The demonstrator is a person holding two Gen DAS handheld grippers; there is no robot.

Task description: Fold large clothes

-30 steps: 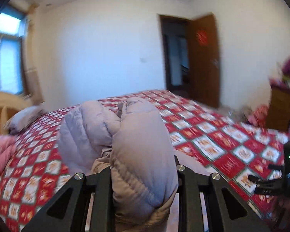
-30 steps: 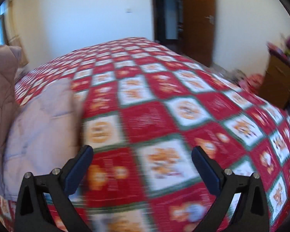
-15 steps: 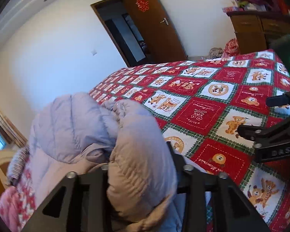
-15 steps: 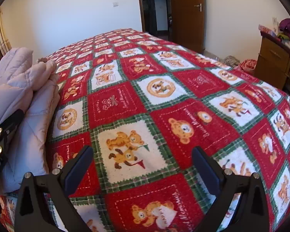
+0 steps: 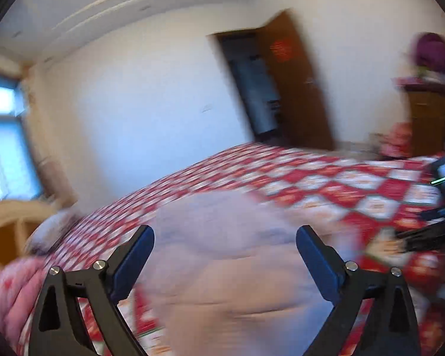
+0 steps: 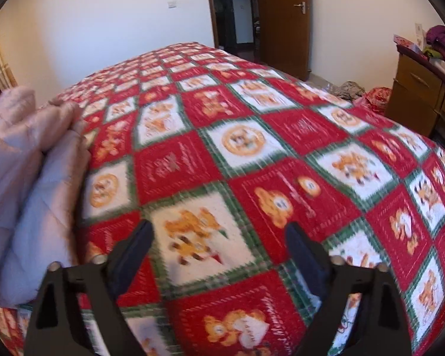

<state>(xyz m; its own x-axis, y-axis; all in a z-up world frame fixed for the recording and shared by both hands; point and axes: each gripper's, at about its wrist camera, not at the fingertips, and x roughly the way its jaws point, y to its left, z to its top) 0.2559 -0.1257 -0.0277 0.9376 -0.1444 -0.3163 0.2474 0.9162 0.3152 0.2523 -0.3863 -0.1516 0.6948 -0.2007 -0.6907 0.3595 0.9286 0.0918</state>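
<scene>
My left claw (image 5: pixel 225 246) is spreading its jaws wide right now, and nothing is pinched between them: the puffy jacket (image 5: pixel 222 267) lies on the bed beyond the blue pads, free of both. The picture from this side is smeared (I can't make out its seams), so which end is collar and which is hem I cannot tell. From my right claw's camera the jacket (image 6: pixel 29 201) is a pale pink, quilted heap at the left edge of the red checked bedspread (image 6: pixel 252 154), its long side running away from me toward the far wall, with a rounded, bunched end at the far tip. My right claw (image 6: pixel 219 246) hovers over the bear-printed squares, jaws narrowing a little but set well apart, gripping nothing, well clear of the jacket. Brown door (image 6: pixel 284 20) ajar at the back, dresser (image 6: pixel 421 95) on the right
</scene>
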